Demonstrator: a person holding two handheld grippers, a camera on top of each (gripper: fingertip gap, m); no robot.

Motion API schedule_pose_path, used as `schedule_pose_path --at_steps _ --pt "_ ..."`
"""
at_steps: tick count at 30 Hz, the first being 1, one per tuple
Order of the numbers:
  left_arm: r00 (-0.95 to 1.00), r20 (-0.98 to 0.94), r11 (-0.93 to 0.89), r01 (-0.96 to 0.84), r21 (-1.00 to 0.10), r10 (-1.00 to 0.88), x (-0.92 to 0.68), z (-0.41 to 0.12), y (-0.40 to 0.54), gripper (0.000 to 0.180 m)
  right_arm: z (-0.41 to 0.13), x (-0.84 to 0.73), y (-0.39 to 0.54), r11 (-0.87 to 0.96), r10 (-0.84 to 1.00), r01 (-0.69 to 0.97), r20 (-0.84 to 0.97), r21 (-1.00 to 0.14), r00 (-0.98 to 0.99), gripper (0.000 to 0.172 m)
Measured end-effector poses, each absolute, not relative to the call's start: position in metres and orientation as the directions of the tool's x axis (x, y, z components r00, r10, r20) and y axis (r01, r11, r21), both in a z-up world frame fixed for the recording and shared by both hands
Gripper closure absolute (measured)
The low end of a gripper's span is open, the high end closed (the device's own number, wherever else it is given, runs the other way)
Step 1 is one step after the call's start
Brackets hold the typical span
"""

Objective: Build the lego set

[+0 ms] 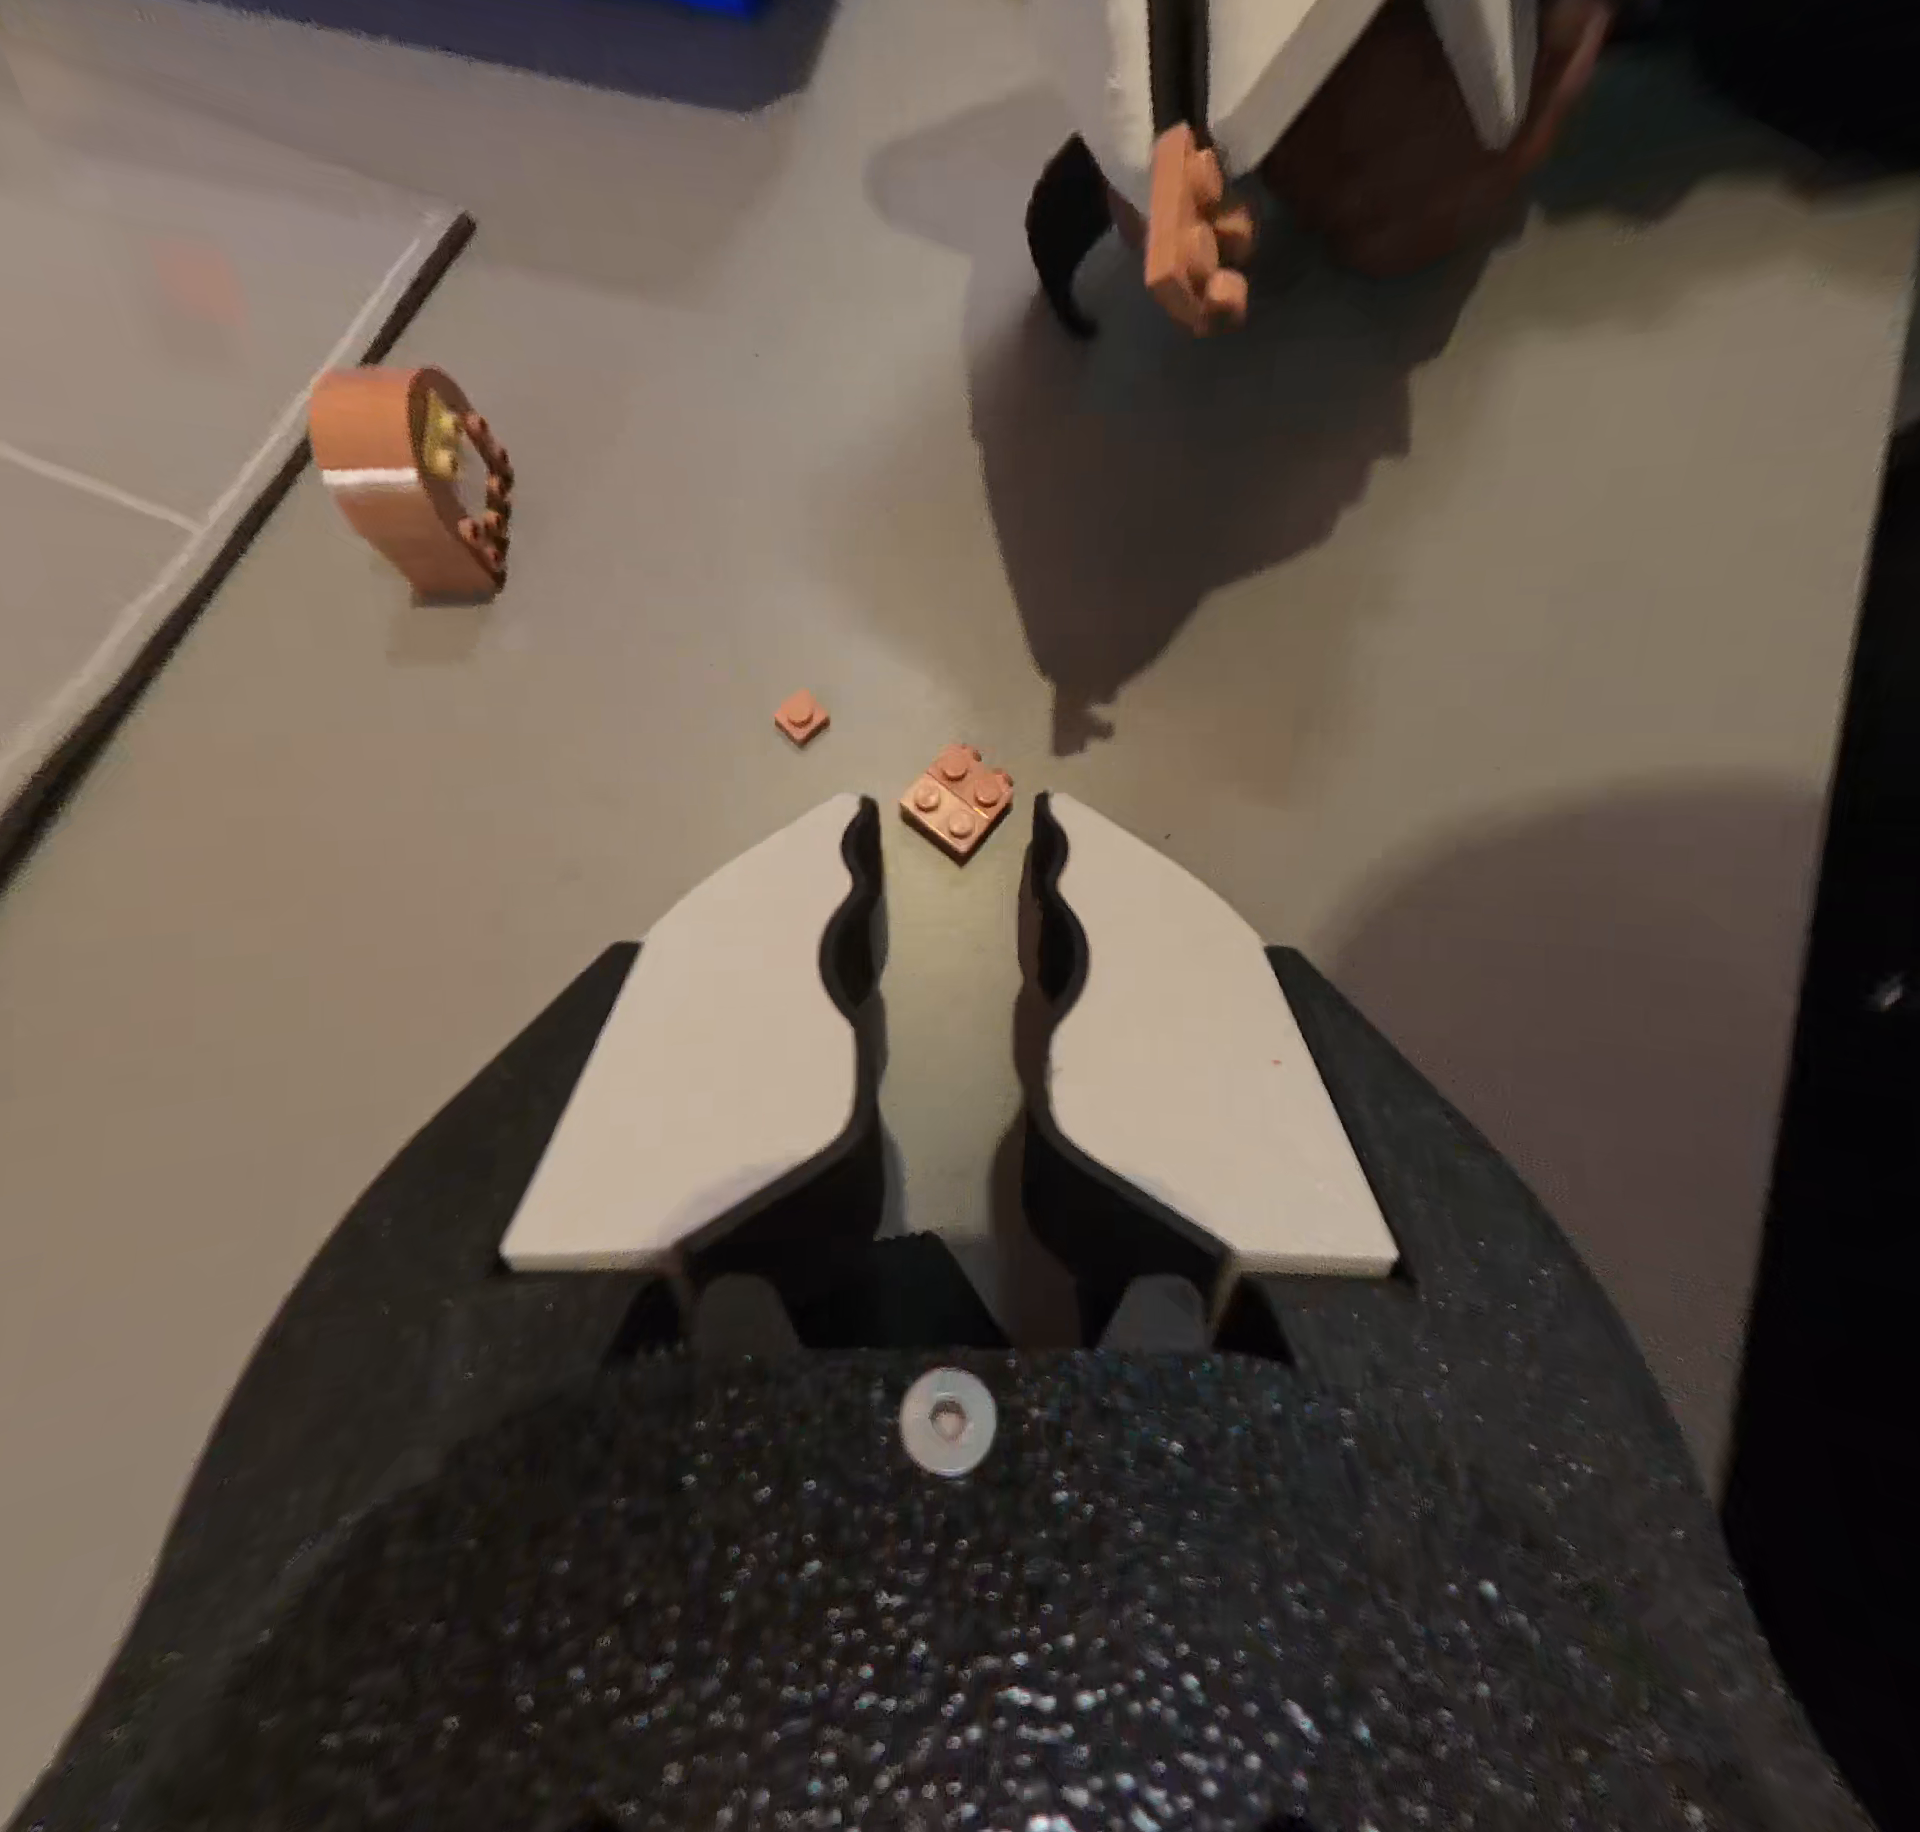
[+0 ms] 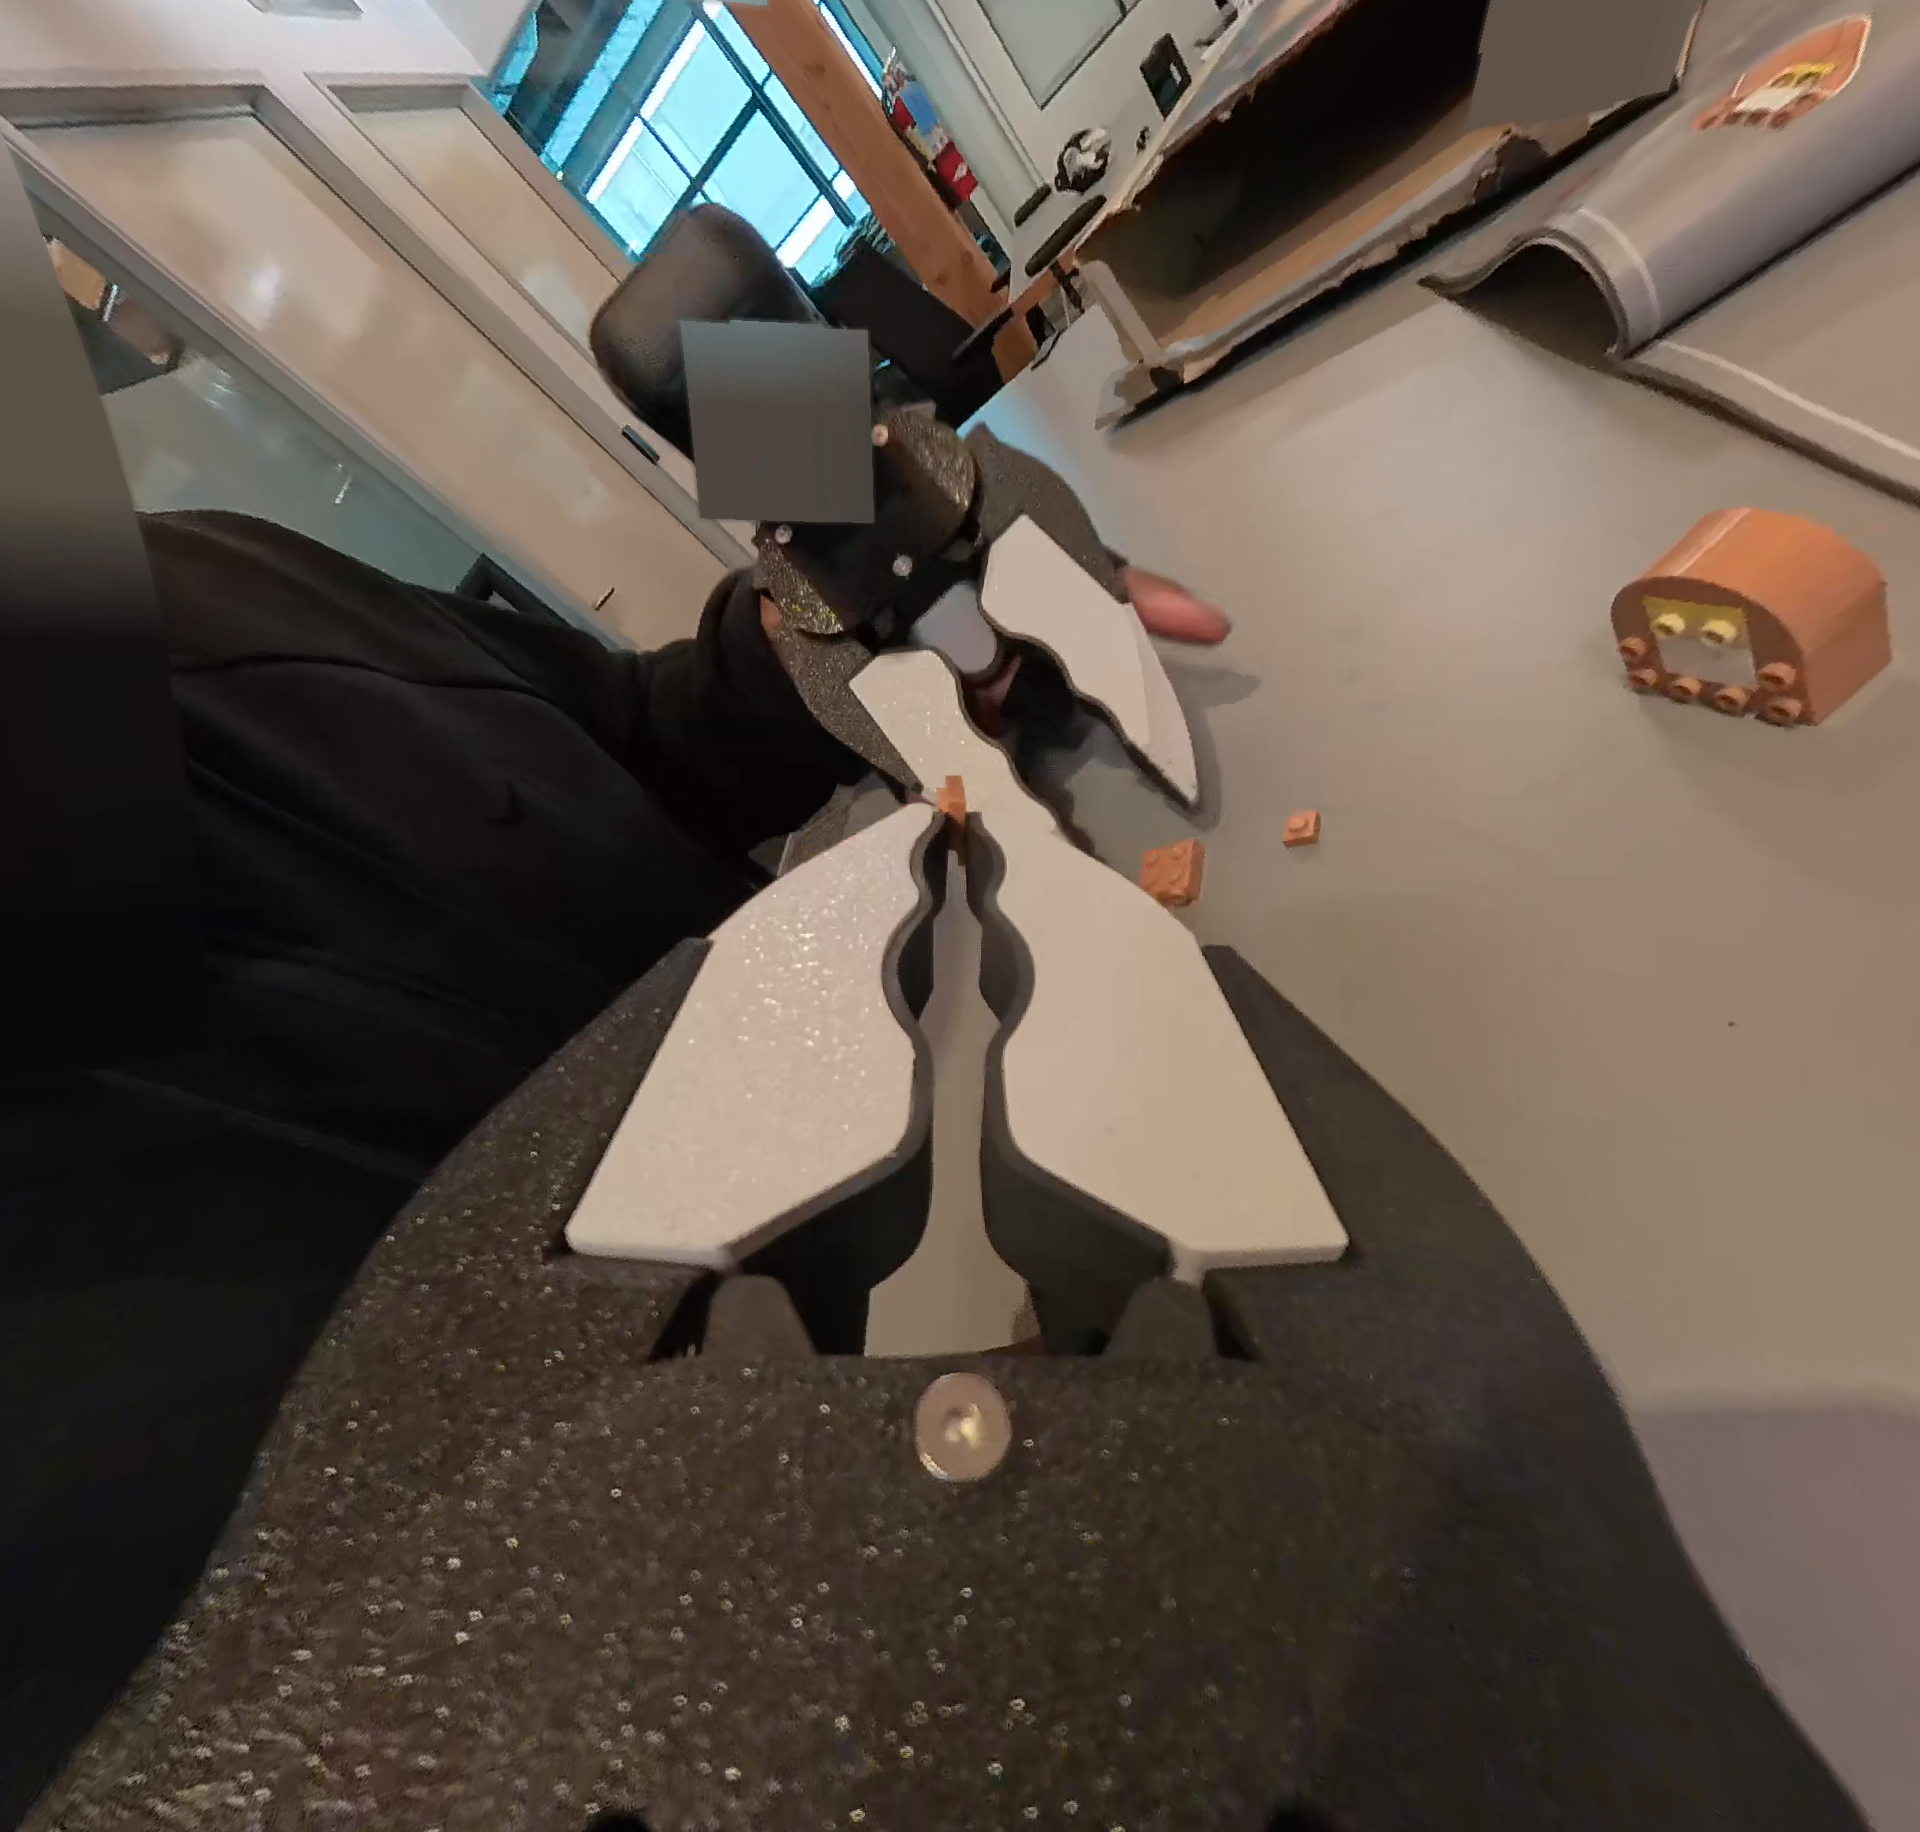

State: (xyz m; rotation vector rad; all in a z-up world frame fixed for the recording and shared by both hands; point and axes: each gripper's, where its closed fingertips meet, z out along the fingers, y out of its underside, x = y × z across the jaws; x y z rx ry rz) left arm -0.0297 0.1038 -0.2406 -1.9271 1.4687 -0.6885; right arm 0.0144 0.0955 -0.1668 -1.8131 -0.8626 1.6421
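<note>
The left tool (image 1: 951, 806) hangs over the grey table (image 1: 1351, 743) with its fingers apart and nothing between the pads; just ahead of the tips, and free of both, a small stack of tan toy bricks (image 1: 958, 800) lies on the table; a single one-stud tan plate (image 1: 802, 717) lies just beyond it to the left; farther left a rounded tan brick piece (image 1: 416, 478) with a studded face stands near the edge of a grey mat (image 1: 135, 494). The right tool (image 2: 951, 826) has its fingers together, clamped on a thin tan brick plate (image 2: 951, 800) that stands out past the tips; in the left wrist view that plate (image 1: 1195, 234) hangs in the air from the tips, studs to one side. In the right wrist view the left tool (image 2: 1049, 733) is seen open just behind, a person's hand (image 2: 1174, 608) in a dark sleeve around it; the brick stack (image 2: 1174, 873) and single plate (image 2: 1301, 828) lie beside it; the rounded piece (image 2: 1745, 619) stands well apart.
</note>
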Motion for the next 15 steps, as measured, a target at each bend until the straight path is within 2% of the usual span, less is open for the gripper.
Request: schedule_pose_path --at_steps 3,7,11,15 --pt "0.107 -0.080 -0.014 -0.680 -0.733 -0.991 -0.026 -0.240 0.109 0.152 -0.171 0.016 0.092 -0.656 0.753 0.130 -0.656 -0.744 0.050 0.169" --pt "-0.088 -0.147 0.166 -0.692 -0.703 -0.985 -0.024 -0.246 0.110 0.153 -0.172 0.017 0.090 -0.653 0.756 0.141 -0.653 -0.744 0.053 0.169" --pt "-0.199 -0.109 0.216 -0.673 -0.707 -0.974 -0.024 -0.248 0.107 0.153 -0.170 0.017 0.088 -0.644 0.763 0.144 -0.644 -0.752 0.049 0.169" --pt "-0.253 -0.044 0.212 -0.685 -0.697 -0.966 -0.026 -0.251 0.102 0.164 -0.172 0.015 0.087 -0.642 0.764 0.158 -0.644 -0.750 0.048 0.169"
